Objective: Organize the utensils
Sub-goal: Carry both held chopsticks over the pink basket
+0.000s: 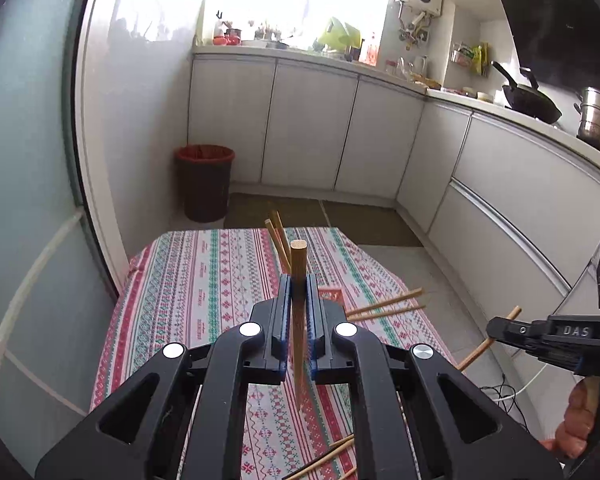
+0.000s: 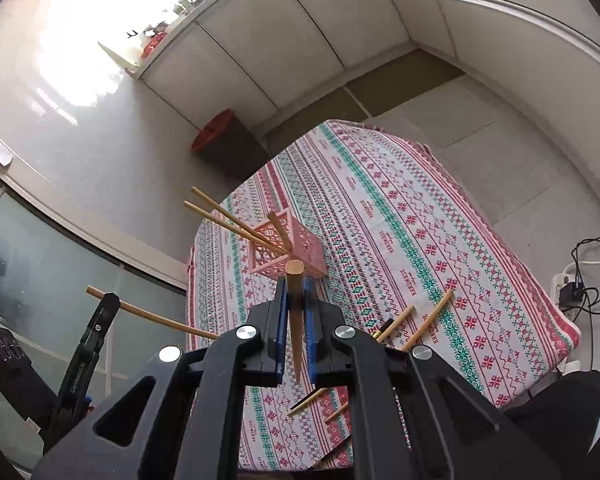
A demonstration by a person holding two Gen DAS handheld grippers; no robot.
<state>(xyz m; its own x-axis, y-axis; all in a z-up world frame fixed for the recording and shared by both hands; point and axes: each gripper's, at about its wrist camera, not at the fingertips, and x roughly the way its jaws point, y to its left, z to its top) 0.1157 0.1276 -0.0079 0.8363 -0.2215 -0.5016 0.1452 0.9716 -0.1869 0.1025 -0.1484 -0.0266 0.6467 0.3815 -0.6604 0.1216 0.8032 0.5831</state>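
My left gripper (image 1: 299, 290) is shut on a wooden chopstick (image 1: 299, 264) that stands upright between its blue pads, above the patterned tablecloth (image 1: 204, 280). My right gripper (image 2: 295, 292) is shut on another wooden chopstick (image 2: 295, 276), held above the table. A pink lattice basket (image 2: 300, 254) stands on the cloth just beyond the right gripper, with several chopsticks (image 2: 228, 218) leaning out of it to the left. The basket's chopsticks (image 1: 277, 236) also show in the left wrist view, the basket mostly hidden behind the left gripper. Loose chopsticks (image 2: 432, 316) lie on the cloth.
More loose chopsticks (image 1: 384, 305) lie near the table's right edge and under the left gripper (image 1: 328, 454). A dark bin (image 1: 205, 182) with a red liner stands on the floor beyond the table. White cabinets (image 1: 308, 128) line the walls. A power strip and cables (image 2: 576, 284) lie on the floor at the right.
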